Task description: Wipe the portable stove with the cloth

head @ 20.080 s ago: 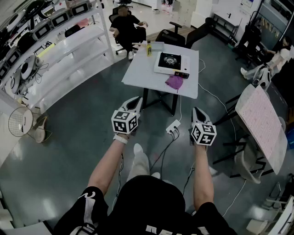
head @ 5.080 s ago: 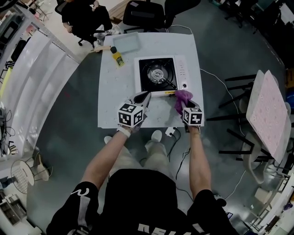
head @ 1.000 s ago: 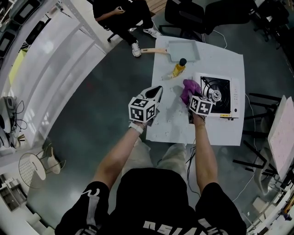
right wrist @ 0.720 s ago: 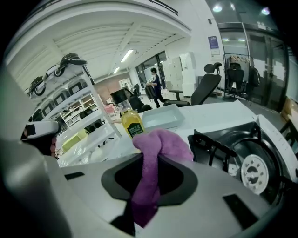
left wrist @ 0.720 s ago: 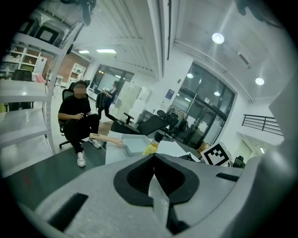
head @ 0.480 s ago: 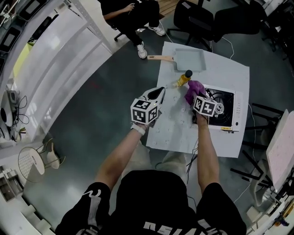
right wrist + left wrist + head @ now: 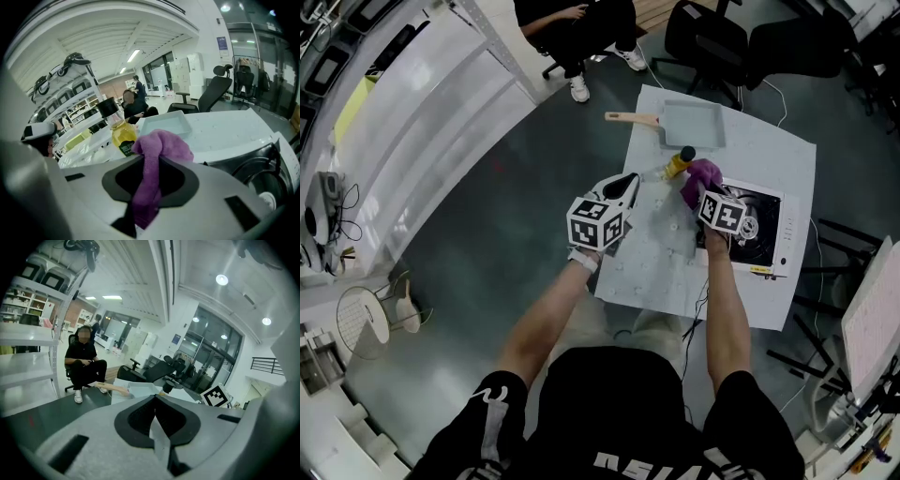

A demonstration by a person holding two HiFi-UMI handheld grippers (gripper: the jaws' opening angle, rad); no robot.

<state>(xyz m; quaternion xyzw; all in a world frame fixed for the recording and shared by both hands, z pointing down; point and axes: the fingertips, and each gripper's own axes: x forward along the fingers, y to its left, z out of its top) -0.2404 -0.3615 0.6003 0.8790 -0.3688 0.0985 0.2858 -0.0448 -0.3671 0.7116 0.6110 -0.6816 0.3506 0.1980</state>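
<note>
The portable stove (image 7: 761,223) is white with a black burner top and sits at the right side of the white table (image 7: 661,267); its black grate (image 7: 262,171) fills the lower right of the right gripper view. My right gripper (image 7: 705,193) is shut on the purple cloth (image 7: 697,175), which bunches out past the jaws (image 7: 161,143) over the stove's left far corner, close to the oil bottle. My left gripper (image 7: 624,187) hovers over the table's left edge; its jaws (image 7: 155,400) meet with nothing between them.
A bottle of yellow oil (image 7: 679,161) stands just beyond the cloth (image 7: 123,137). A pale rectangular pan with a wooden handle (image 7: 692,123) lies at the table's far end. A person sits on a chair (image 7: 83,363) beyond the table. Shelving (image 7: 412,103) runs along the left.
Both grippers have moved along the table toward its far end. The cloth, still gripped, is now closer to the oil bottle and the stove's far corner.
</note>
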